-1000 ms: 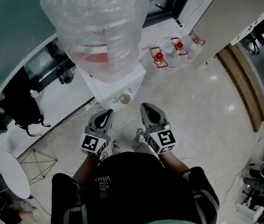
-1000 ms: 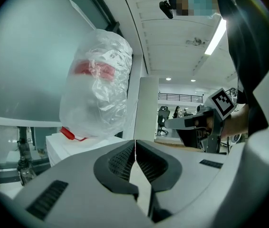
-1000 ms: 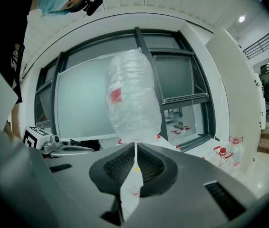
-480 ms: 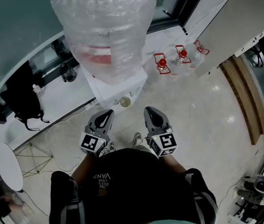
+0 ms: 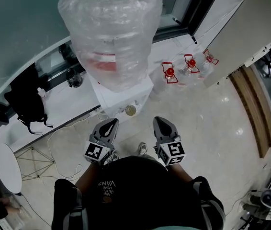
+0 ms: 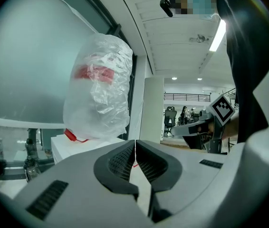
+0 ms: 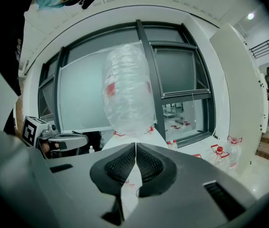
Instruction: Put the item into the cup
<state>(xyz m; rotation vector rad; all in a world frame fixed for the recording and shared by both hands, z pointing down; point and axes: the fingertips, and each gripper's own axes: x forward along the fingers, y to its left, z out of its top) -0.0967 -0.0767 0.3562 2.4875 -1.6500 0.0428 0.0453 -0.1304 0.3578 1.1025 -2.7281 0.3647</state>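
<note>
A small cup with a pale rim stands on the front ledge of a white water dispenser. On top of the dispenser sits a big bottle wrapped in clear plastic. My left gripper and right gripper hang side by side close to my body, a little short of the cup. In the left gripper view the left gripper has its jaws pressed together with nothing between them. The right gripper is likewise shut and empty. No loose item shows in any view.
Three water jugs with red caps stand on the glossy floor by the window wall. A black backpack lies on the white counter at left. There is a round white table at the lower left, cables on the floor, and a wooden step at right.
The whole view has drifted, so the dispenser and cup sit lower and further right in the head view. Both grippers stay shut and keep about the same distance from the cup.
</note>
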